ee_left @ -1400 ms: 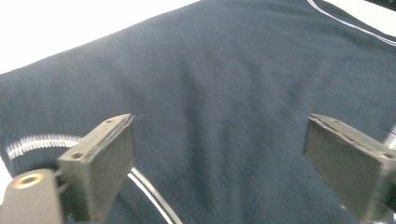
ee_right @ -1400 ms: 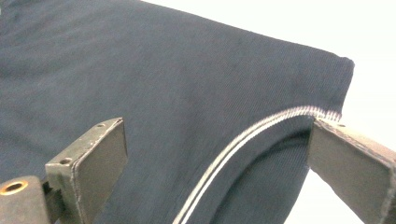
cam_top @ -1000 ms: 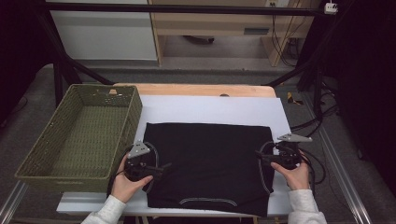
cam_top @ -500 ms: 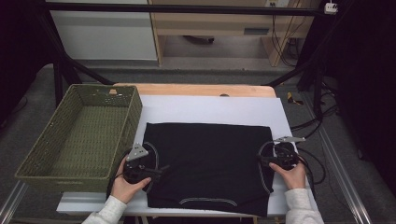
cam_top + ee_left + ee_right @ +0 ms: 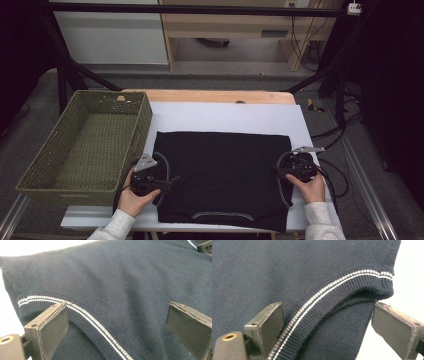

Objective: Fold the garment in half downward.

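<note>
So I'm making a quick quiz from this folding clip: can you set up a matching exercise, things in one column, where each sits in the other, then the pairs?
Things:
1. dark knit garment
2. green woven basket
3. left gripper
4. right gripper

Places:
A. at the garment's right armhole trim, jaws apart around it
B. spread flat on the white sheet
C. at the table's left edge, beside the garment
D. at the garment's left armhole trim, jaws apart

Pairs: 1-B, 2-C, 3-D, 4-A
</note>
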Demonstrator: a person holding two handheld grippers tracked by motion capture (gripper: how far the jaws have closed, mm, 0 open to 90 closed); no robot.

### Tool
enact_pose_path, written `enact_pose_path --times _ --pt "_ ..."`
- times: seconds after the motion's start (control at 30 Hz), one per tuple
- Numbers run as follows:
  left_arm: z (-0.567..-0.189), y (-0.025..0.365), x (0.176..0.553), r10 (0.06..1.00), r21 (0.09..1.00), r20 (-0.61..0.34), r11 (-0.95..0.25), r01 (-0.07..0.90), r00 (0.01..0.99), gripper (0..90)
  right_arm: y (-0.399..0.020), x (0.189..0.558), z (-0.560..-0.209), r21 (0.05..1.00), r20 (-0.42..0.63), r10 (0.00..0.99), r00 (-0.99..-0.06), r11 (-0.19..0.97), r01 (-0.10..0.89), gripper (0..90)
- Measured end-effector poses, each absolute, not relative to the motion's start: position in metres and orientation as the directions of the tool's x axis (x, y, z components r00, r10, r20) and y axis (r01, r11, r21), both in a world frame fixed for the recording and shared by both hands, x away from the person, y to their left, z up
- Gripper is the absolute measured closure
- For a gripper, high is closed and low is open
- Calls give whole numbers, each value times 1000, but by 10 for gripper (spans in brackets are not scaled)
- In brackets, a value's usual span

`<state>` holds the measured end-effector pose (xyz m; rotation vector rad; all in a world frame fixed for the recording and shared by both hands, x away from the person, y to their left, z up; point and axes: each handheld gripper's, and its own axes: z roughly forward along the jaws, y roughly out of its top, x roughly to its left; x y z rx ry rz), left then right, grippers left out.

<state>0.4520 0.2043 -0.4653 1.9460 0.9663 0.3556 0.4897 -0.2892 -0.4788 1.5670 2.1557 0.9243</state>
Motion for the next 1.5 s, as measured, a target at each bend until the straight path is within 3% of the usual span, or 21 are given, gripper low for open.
enact_pose_path --times 0.1,0.37,0.47,1.1,1.5 --pt "-465 205 452 751 829 -120 -284 482 649 37 -290 488 -477 657 122 934 -336 178 733 204" --pt "-466 203 452 748 825 -119 -292 484 653 37 -291 485 -471 627 177 937 -302 129 768 518" --pt "-466 204 452 751 824 -119 -290 487 649 37 -291 486 -471 609 262 912 -315 96 787 750" --pt "-465 205 453 751 829 -118 -285 480 649 37 -296 490 -456 652 187 919 -346 147 744 811" --pt "-466 203 454 742 828 -117 -295 477 660 37 -315 498 -454 658 113 948 -298 153 737 811"
